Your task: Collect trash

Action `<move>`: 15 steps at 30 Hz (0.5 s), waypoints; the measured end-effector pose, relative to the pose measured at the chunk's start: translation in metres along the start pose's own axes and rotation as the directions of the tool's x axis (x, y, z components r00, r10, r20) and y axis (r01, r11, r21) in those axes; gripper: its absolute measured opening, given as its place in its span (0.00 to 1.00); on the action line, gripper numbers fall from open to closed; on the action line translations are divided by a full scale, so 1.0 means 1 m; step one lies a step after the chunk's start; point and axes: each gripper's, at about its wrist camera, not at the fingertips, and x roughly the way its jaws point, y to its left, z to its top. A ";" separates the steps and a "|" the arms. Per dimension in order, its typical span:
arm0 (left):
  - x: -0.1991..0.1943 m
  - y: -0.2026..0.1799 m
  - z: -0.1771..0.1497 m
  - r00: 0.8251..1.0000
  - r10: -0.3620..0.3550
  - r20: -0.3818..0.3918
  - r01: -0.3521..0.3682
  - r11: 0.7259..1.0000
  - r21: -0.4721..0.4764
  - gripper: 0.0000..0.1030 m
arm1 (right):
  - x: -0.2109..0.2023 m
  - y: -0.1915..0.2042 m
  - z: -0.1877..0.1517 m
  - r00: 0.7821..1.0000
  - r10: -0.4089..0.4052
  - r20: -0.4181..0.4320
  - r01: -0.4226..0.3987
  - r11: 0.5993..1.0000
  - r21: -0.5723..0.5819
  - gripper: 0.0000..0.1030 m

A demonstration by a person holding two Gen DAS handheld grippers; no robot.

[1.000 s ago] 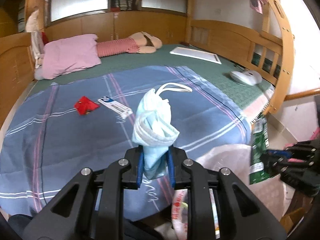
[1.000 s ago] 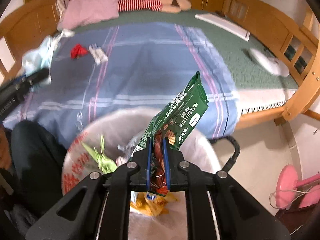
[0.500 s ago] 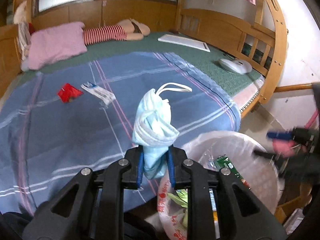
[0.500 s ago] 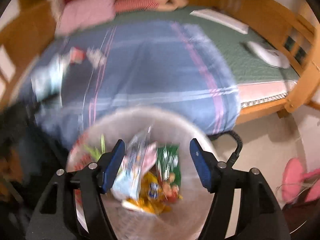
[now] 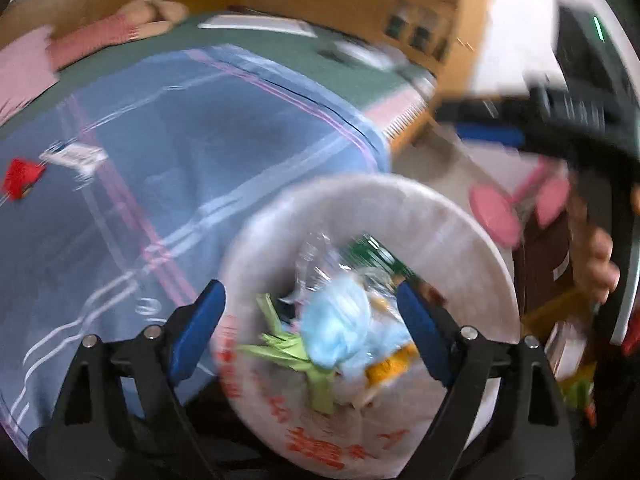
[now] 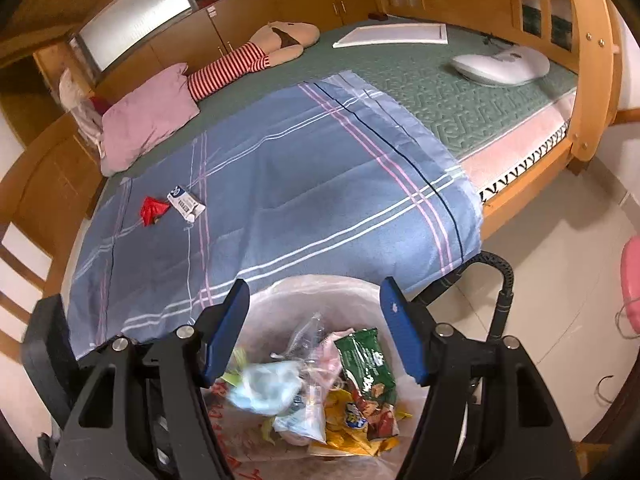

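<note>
My left gripper (image 5: 308, 296) hangs over the bag-lined trash bin (image 5: 360, 184), its jaws opening wide. The light blue face mask (image 5: 340, 320) is loose between them, touching neither pad, and drops onto the trash; the right wrist view shows the mask (image 6: 264, 388) blurred inside the bin (image 6: 320, 284). My right gripper (image 6: 316, 332) is open and empty above the same bin, where the green wafer packet (image 6: 364, 364) lies. A red wrapper (image 6: 152, 210) and a white wrapper (image 6: 184, 200) lie on the blue blanket (image 6: 300, 184).
The bed holds a pink pillow (image 6: 148, 116), a striped doll (image 6: 240, 64), a white board (image 6: 392, 34) and a white device (image 6: 500, 66). A wooden frame (image 6: 592, 80) bounds it. A black hose (image 6: 500, 280) and a pink object (image 6: 632, 276) stand on the tiled floor.
The left gripper tipped down over the bin and let go of the mask. The right gripper released the green packet into the bin, opened and rolled.
</note>
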 end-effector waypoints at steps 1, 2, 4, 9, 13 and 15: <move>-0.004 0.013 0.002 1.000 0.011 0.018 -0.010 0.999 -0.042 0.85 | 0.003 0.000 0.001 1.000 -0.001 -0.006 0.001 1.000 0.003 0.65; -0.012 0.036 0.006 0.998 0.038 0.041 -0.033 0.993 -0.111 0.85 | 0.011 0.004 0.004 1.000 -0.003 -0.021 0.003 1.000 0.001 0.65; -0.027 0.088 0.013 0.990 0.128 0.066 -0.107 0.962 -0.250 0.86 | 0.024 0.012 0.010 0.999 -0.007 -0.049 0.006 1.000 -0.010 0.65; -0.057 0.217 0.033 0.916 0.397 0.050 -0.321 0.805 -0.499 0.86 | 0.057 0.052 0.022 0.995 0.026 -0.095 -0.033 0.997 -0.072 0.65; -0.043 0.286 0.068 0.845 0.531 0.060 -0.433 0.746 -0.505 0.88 | 0.093 0.081 0.024 0.984 0.057 -0.170 -0.076 0.991 -0.112 0.65; -0.023 0.308 0.083 0.832 0.552 0.050 -0.471 0.752 -0.462 0.90 | 0.103 0.090 0.026 0.981 0.050 -0.188 -0.075 0.988 -0.132 0.65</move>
